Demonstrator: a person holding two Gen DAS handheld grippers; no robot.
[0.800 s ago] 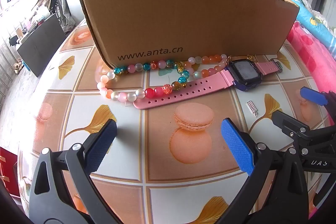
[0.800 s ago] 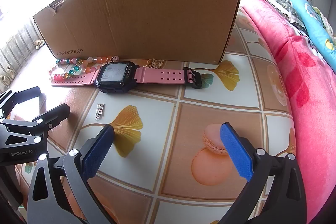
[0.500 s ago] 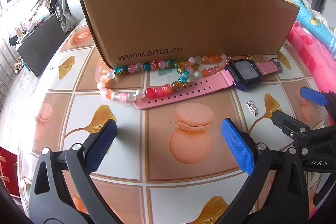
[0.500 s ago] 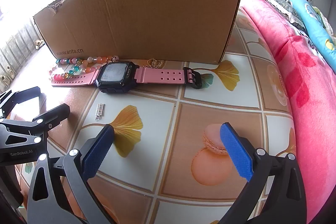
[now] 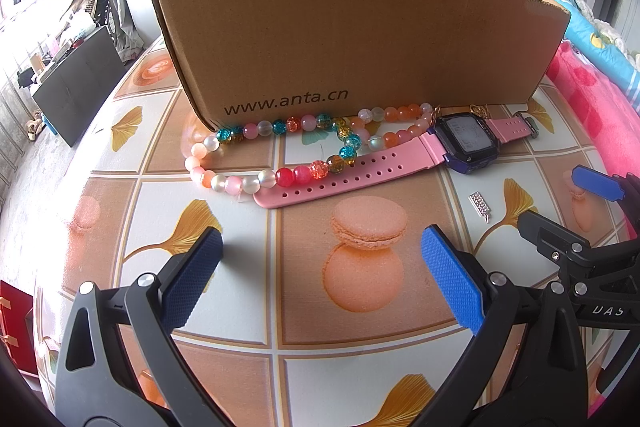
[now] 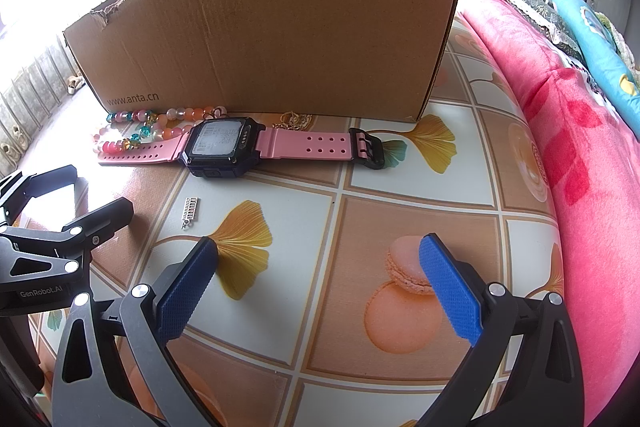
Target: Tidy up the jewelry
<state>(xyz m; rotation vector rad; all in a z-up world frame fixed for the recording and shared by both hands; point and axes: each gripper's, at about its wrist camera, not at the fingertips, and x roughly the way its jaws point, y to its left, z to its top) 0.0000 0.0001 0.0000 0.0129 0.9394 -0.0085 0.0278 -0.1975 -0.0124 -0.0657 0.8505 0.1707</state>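
Watch (image 6: 222, 146) well beyond gaping right claw (image 6: 318, 283)

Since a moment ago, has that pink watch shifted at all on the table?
No. The pink watch lies just where it did, in front of the cardboard box, its strap end beside the same printed leaf.
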